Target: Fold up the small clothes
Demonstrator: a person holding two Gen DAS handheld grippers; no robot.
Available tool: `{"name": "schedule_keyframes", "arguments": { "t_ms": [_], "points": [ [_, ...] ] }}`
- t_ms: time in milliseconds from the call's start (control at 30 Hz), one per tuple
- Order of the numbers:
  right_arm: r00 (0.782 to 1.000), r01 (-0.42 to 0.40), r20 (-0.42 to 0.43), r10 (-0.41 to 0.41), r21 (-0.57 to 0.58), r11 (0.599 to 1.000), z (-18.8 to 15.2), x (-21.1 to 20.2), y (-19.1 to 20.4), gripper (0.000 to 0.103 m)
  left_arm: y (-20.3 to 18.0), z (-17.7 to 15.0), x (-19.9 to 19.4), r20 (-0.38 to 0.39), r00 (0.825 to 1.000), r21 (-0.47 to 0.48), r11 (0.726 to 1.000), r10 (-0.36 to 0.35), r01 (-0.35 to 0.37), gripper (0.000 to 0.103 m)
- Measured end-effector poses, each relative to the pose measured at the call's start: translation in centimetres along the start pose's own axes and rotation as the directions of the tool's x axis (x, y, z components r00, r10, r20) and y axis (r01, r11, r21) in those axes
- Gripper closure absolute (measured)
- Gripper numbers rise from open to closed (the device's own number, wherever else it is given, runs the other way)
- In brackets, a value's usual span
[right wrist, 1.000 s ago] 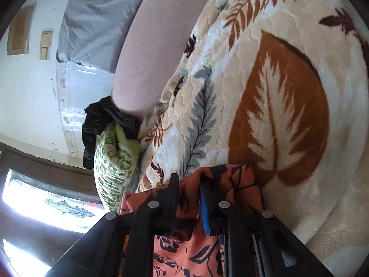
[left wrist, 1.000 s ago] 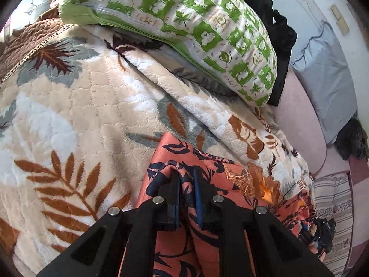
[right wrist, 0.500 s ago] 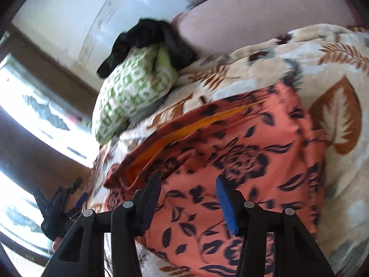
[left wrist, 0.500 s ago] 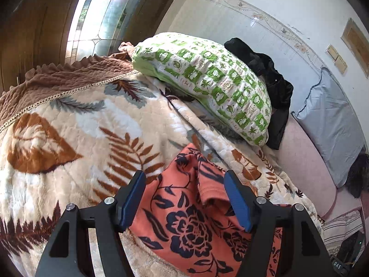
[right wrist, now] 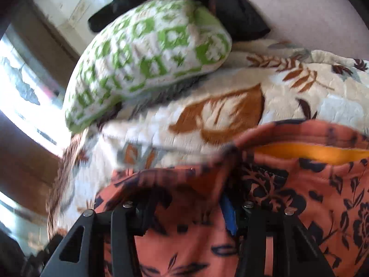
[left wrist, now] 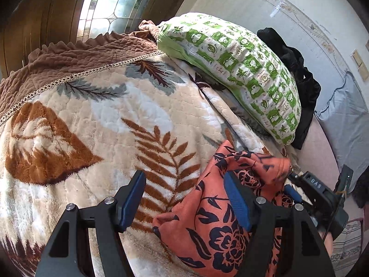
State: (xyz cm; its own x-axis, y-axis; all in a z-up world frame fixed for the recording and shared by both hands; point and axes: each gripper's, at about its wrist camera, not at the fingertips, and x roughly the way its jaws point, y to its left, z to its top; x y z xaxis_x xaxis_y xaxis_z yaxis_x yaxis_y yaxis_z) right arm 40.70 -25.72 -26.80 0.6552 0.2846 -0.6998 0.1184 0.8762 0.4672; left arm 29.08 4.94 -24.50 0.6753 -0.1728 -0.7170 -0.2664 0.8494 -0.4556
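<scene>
Your left gripper [left wrist: 184, 204] had just been opening; its fingers [left wrist: 131, 198] stood wide apart over the leafy blanket [left wrist: 92, 124] on the bed and held nothing. The orange flowered cloth [left wrist: 221, 226] lay bunched on the blanket, below the green pillow [left wrist: 235, 69], with one left finger over its edge. Your right gripper [right wrist: 186, 210] was partly open, with cloth humped between its fingers; I could not tell if it pinched it. I think the folding was not done, because the cloth looked rumpled.
</scene>
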Motion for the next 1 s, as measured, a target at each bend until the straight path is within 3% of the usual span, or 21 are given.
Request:
{"name": "schedule_keyframes", "arguments": {
  "t_ms": [67, 133, 233, 333, 433, 500, 567, 633, 700, 800, 867, 933, 967, 1000],
  "points": [
    [0.994, -0.006, 0.112, -0.004, 0.082, 0.997, 1.7, -1.8, -1.2, 0.05, -0.1, 0.2, 0.1, -0.014, 1.0, 0.012, 1.0, -0.007, 0.007, 0.033],
    [0.989, -0.053, 0.14, 0.04, 0.092, 0.994, 1.8, -3.3, -1.3, 0.05, -0.2, 0.4, 0.2, -0.026, 1.0, 0.028, 1.0, 0.008, -0.008, 0.033],
    [0.997, -0.027, 0.068, 0.027, -0.011, 1.0, -0.2, -4.4, 0.1, 0.05, -0.4, 0.2, 0.5, -0.042, 0.999, 0.049, 0.999, 0.02, -0.018, 0.033],
    [0.999, -0.019, 0.028, 0.021, -0.059, 0.998, -3.4, -6.5, 0.2, 0.05, -2.2, -0.7, 1.1, -0.074, 0.997, 0.171, 0.985, 0.016, -0.003, 0.032],
    [0.999, -0.033, -0.013, 0.032, -0.07, 0.997, -6.2, -7.7, -0.1, 0.05, -3.7, -2.2, 1.8, -0.08, 0.992, 0.287, 0.955, 0.098, -0.071, 0.032],
    [0.998, -0.031, -0.065, 0.026, -0.087, 0.996, -8.3, -7.9, -0.1, 0.05, -3.4, -3.1, 3.2, -0.108, 0.977, 0.317, 0.938, 0.182, -0.139, 0.032],
    [0.987, 0.031, -0.152, -0.052, -0.132, 0.991, -10.3, -6.7, 0.0, 0.05, -2.2, -3.8, 4.8, -0.173, 0.956, 0.311, 0.934, 0.239, -0.177, 0.03],
    [0.959, 0.1, -0.247, -0.139, -0.163, 0.982, -11.9, -5.2, -0.5, 0.05, -1.8, -3.6, 4.3, -0.16, 0.962, 0.291, 0.942, 0.221, -0.168, 0.03],
    [0.962, 0.104, -0.232, -0.146, -0.183, 0.978, -11.3, -5.5, 0.4, 0.049, -1.6, -3.2, 3.5, -0.167, 0.967, 0.268, 0.953, 0.193, -0.144, 0.03],
    [0.984, 0.013, -0.174, -0.043, -0.171, 0.985, -8.7, -6.2, 3.0, 0.049, -0.7, -2.1, 2.6, -0.118, 0.972, 0.226, 0.958, 0.206, -0.176, 0.03],
    [0.987, -0.017, -0.161, -0.016, -0.201, 0.98, -7.2, -5.4, 5.4, 0.049, -0.1, -1.4, 2.8, -0.114, 0.97, 0.207, 0.96, 0.216, -0.19, 0.03],
    [0.978, -0.051, -0.209, 0.003, -0.228, 0.972, -6.3, -2.9, 7.7, 0.049, 0.2, -1.1, 3.2, -0.134, 0.967, 0.192, 0.963, 0.215, -0.188, 0.03],
    [0.967, -0.055, -0.255, -0.008, -0.242, 0.969, -6.1, -1.1, 8.7, 0.053, 0.2, -1.2, 3.5, -0.141, 0.965, 0.197, 0.962, 0.219, -0.19, 0.03],
    [0.956, -0.039, -0.291, -0.037, -0.25, 0.968, -5.7, 1.0, 9.4, 0.066, -0.1, -1.3, 3.6, -0.144, 0.964, 0.208, 0.959, 0.223, -0.191, 0.03]
  ]
}}
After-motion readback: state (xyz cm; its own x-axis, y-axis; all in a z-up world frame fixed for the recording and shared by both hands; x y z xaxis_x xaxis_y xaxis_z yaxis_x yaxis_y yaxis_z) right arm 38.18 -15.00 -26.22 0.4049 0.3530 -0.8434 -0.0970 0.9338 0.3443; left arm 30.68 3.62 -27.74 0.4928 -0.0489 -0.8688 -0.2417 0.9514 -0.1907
